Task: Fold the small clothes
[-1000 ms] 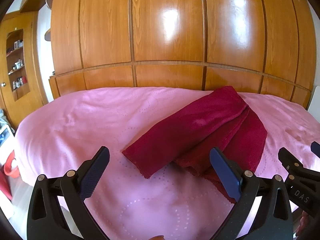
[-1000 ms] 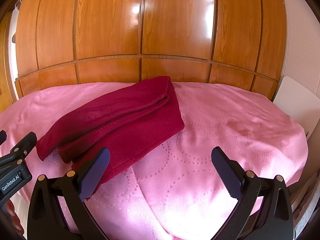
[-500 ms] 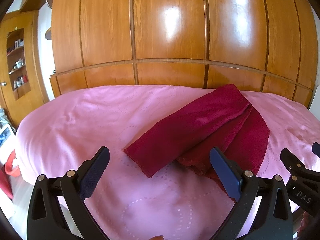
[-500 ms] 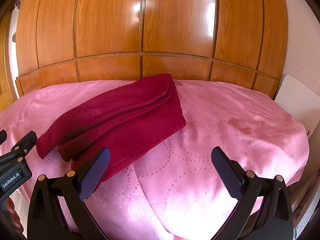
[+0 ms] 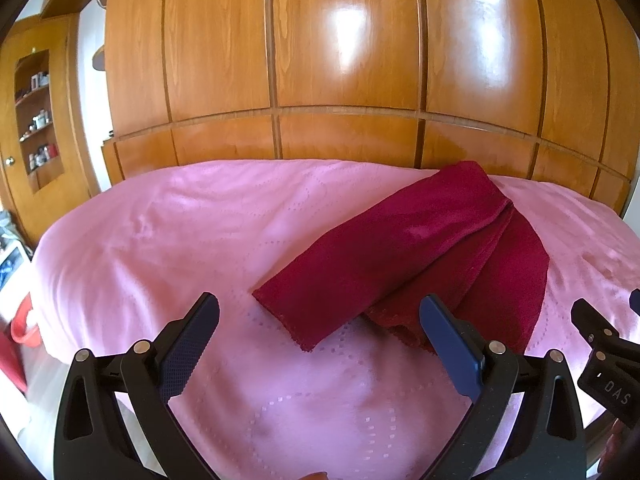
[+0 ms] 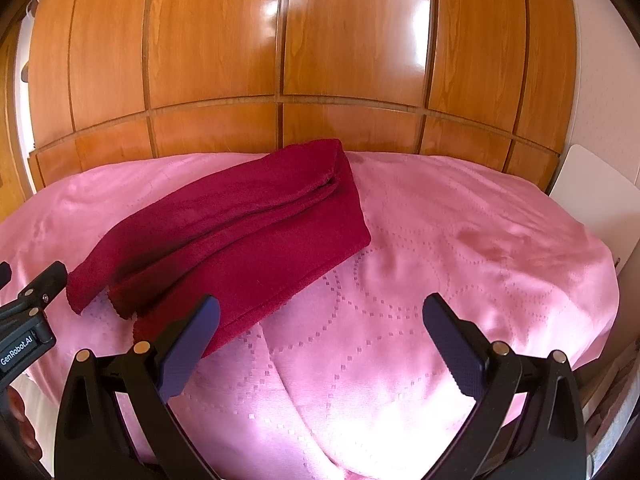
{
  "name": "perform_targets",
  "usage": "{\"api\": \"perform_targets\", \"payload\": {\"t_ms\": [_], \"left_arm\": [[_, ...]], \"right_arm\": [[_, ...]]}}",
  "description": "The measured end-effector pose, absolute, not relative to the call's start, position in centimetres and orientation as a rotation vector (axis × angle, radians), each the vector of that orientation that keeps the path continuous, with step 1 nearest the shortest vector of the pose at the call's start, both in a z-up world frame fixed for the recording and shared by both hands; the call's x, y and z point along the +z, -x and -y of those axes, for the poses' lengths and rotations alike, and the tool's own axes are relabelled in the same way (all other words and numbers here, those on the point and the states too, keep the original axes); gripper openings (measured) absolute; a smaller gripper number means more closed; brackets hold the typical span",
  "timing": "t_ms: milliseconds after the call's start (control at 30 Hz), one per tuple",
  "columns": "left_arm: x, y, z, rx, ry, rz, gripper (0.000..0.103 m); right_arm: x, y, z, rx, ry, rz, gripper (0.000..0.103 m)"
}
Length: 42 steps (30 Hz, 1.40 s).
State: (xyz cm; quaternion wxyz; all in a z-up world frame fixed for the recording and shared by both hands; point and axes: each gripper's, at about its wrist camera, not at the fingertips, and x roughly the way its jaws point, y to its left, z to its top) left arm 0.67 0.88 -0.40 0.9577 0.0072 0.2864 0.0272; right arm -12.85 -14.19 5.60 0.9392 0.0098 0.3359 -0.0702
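Note:
A dark red cloth (image 5: 416, 252) lies folded in loose layers on the pink bedspread (image 5: 180, 240), running diagonally from near centre to the far right. It also shows in the right wrist view (image 6: 240, 232), left of centre. My left gripper (image 5: 318, 312) is open and empty, held above the bed just short of the cloth's near end. My right gripper (image 6: 320, 312) is open and empty, above bare bedspread (image 6: 460, 248) to the right of the cloth's near edge. Each gripper's side shows in the other's view.
A glossy wooden wardrobe (image 5: 340, 60) stands right behind the bed. A wooden shelf unit (image 5: 38, 120) with small items is at the far left. A red object (image 5: 24, 328) sits low at the left. A white board (image 6: 592, 196) leans at the right.
Both grippers have drawn back a little toward me and risen slightly; the cloth sits a bit farther away in both views. The cloth itself has not moved.

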Motion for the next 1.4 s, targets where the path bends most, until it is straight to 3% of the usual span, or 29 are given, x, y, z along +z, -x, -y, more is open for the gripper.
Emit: {"api": "perform_targets", "payload": {"t_ms": [467,833,867,1000,1133,1267,1333,1367,1400], "left_arm": [[-1.4,-1.9,-2.1,0.04,0.004,-0.616,0.099],[-0.3,-4.6,-8.1,0.12,0.059,-0.627,0.099],[-0.1,-5.1,-9.7,0.15,0.077,-0.624,0.099],[0.4,-6.1,-15.0,0.242,0.17,-0.633,0.099],[0.3,-6.7,-19.3,0.302,0.254,-0.642,0.099],[-0.2,-7.0,-21.4,0.318,0.327,-0.663,0.099],[-0.8,-7.2,-21.4,0.311,0.334,-0.682,0.099],[-0.9,-7.6,-21.2,0.303,0.33,-0.693,0.099],[-1.0,-7.7,-20.9,0.297,0.321,-0.697,0.099]], "right_arm": [[4.2,11.8,14.9,-0.151,-0.025,-0.736,0.101],[4.0,8.5,13.3,0.095,-0.014,-0.779,0.101],[4.3,7.9,12.7,0.143,-0.008,-0.778,0.099],[5.1,5.0,9.4,0.316,0.028,-0.787,0.074],[5.1,3.2,5.0,0.483,0.093,-0.79,0.073],[3.8,3.0,-1.2,0.657,0.208,-0.798,0.088],[2.4,2.7,-3.6,0.691,0.28,-0.811,0.087],[1.2,2.5,-4.7,0.691,0.333,-0.822,0.074],[0.0,2.3,-6.1,0.693,0.394,-0.841,0.045]]}}
